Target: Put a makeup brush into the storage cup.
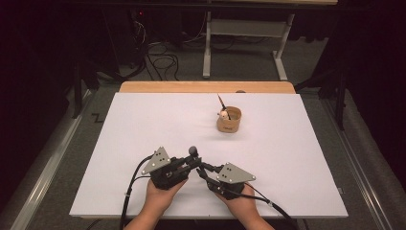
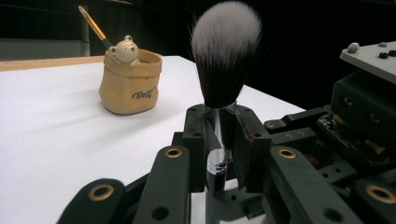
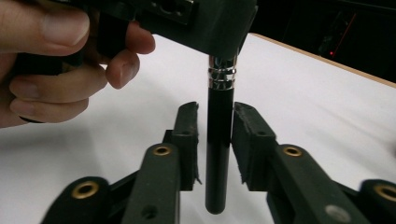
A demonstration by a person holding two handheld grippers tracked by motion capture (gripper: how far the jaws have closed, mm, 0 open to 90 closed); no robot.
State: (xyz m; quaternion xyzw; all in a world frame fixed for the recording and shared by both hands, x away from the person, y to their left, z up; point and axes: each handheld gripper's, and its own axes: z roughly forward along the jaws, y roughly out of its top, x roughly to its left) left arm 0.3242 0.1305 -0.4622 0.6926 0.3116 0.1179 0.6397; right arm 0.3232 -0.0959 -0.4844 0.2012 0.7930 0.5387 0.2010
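- The makeup brush (image 2: pixel 223 70) stands upright near the table's (image 1: pixel 143 120) front edge, well in front of the bear pot (image 1: pixel 229 120).
- The left gripper (image 2: pixel 219 135) is clamped on its shiny ferrule.
- The right gripper's (image 3: pixel 215 140) jaws flank the black handle with small gaps, not pressing.
- It looks light, with a stiff, slippery handle and soft bristles; the handle or ferrule is the best place to grip.

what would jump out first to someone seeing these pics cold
Most striking is the makeup brush, standing upright at the near middle of the white table, its fluffy white-tipped head up. The left gripper is clamped on its silver collar, while the right gripper has its jaws on either side of the black handle lower down with slim gaps showing. Farther back to the right sits a tan bear-trimmed pot holding a thin brush.
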